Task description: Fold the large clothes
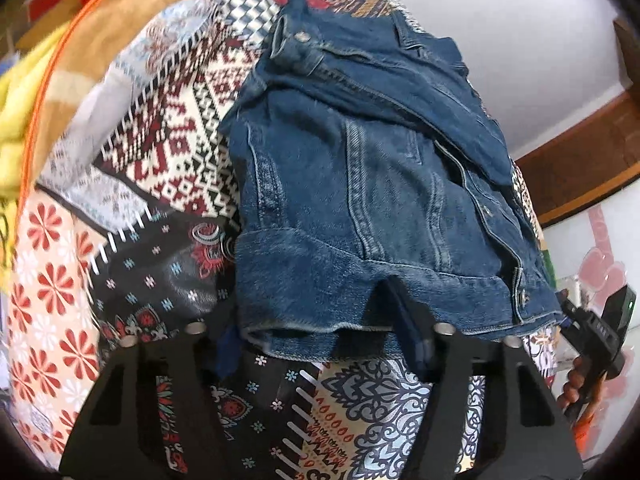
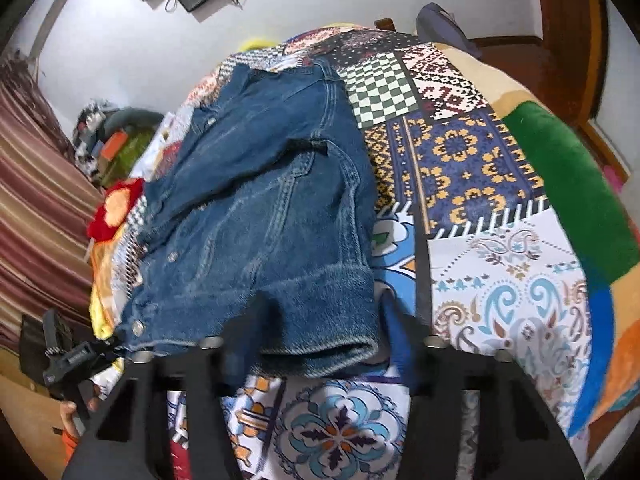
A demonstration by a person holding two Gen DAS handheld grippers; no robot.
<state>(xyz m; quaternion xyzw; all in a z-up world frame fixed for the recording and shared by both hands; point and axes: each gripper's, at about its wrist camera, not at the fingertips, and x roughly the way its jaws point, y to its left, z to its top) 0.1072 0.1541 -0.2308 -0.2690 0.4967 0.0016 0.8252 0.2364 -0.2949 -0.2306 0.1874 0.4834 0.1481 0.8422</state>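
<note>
White walls surround patchwork bedspread (image 2: 500, 264) under denim jacket (image 2: 272, 208).

No text, label, brand, number or sign can be read in either view. The denim jacket (image 1: 360, 184) shows metal buttons whose faces are too small and blurred to make out any stamping. The patchwork bedspread (image 2: 500, 280) carries only ornamental patterns, no lettering. The black handle of the other gripper (image 2: 76, 360) bears small pale marks, too blurred to read.
</note>
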